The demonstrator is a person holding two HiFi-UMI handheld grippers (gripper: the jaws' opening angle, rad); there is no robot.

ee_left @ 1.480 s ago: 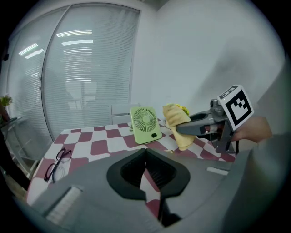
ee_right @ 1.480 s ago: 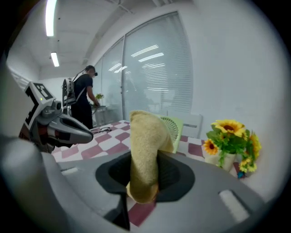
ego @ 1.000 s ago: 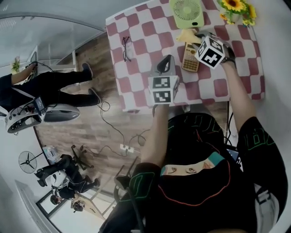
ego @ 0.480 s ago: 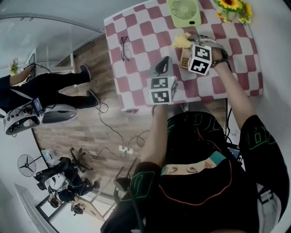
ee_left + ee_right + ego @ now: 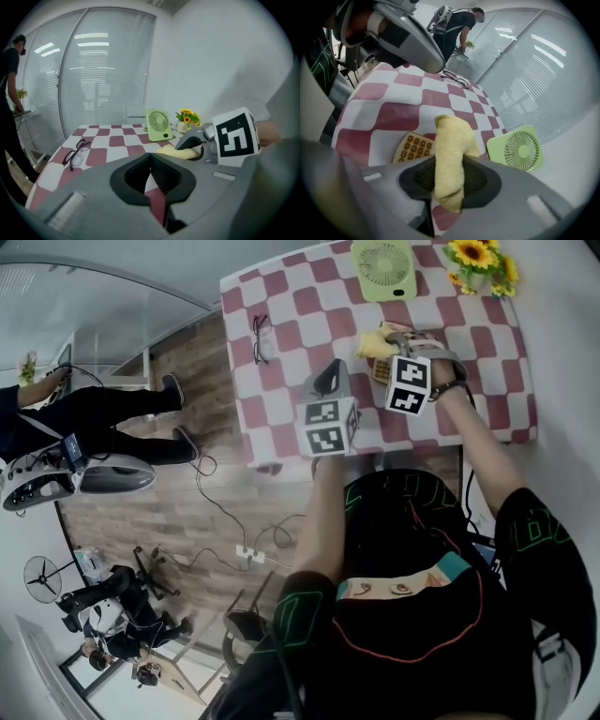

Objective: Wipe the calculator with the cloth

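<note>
My right gripper (image 5: 449, 187) is shut on a folded yellow cloth (image 5: 452, 150), which hangs down over the right end of the gold calculator (image 5: 412, 147). The calculator lies flat on the checked tablecloth. In the head view the right gripper (image 5: 388, 349) and the cloth (image 5: 375, 343) cover most of the calculator (image 5: 380, 371). My left gripper (image 5: 332, 373) hovers just left of them, jaws shut with nothing between them. The left gripper view shows its shut jaws (image 5: 150, 173), with the cloth (image 5: 176, 152) ahead.
A green desk fan (image 5: 384, 268) and a pot of yellow flowers (image 5: 480, 261) stand at the table's far edge. Black glasses (image 5: 261, 338) lie at the left. The red-and-white checked table (image 5: 300, 306) ends near my body. People stand on the wooden floor at left.
My right gripper has moved left and toward me with the cloth, so it now covers most of the calculator. The left gripper has barely moved.
</note>
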